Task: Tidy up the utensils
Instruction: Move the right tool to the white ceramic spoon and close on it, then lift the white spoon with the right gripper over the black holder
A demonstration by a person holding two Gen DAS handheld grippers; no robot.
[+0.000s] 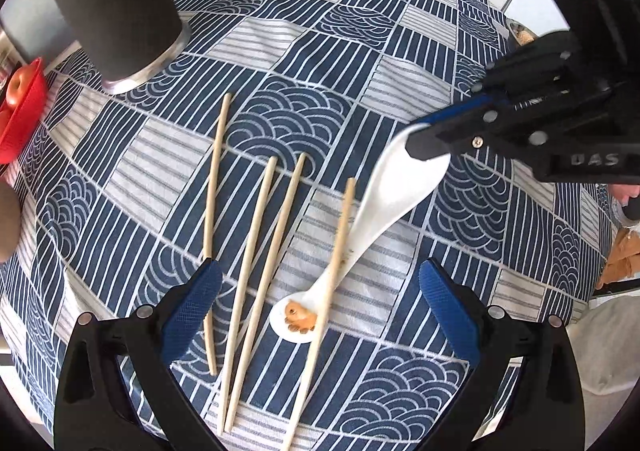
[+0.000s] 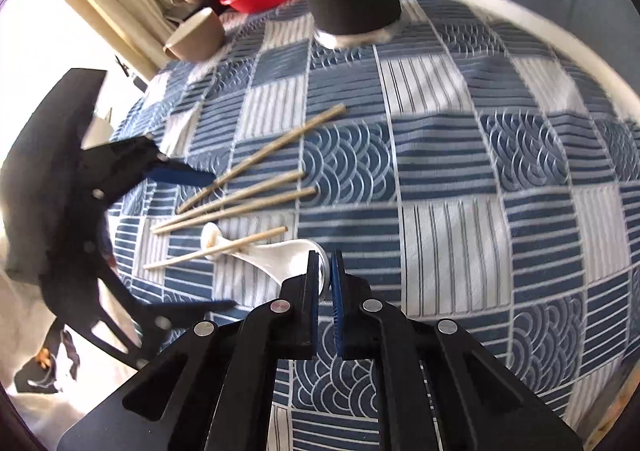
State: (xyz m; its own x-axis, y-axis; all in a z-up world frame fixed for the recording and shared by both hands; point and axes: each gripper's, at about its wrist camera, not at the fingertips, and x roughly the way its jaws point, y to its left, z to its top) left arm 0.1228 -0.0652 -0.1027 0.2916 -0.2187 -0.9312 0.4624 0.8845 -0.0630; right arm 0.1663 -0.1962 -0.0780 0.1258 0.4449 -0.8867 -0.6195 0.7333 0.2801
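Note:
A white ceramic spoon [image 1: 384,207] with an orange figure on its handle end lies on the patterned tablecloth [image 1: 400,51]. My right gripper [image 2: 325,257] is shut on the rim of the spoon's [image 2: 280,255] bowl; it also shows in the left wrist view [image 1: 420,147]. Several wooden chopsticks [image 1: 256,247] lie side by side to the spoon's left, and one [image 1: 332,291] crosses over the spoon's handle. My left gripper [image 1: 320,287] is open and empty, low over the near ends of the chopsticks. A tall black holder [image 1: 116,7] stands at the far left.
A red basket [image 1: 20,111] with fruit sits at the table's left edge. Two brown cups [image 2: 196,35] stand beyond the chopsticks near the curtain. The table's white rim [image 2: 520,31] curves along the far side.

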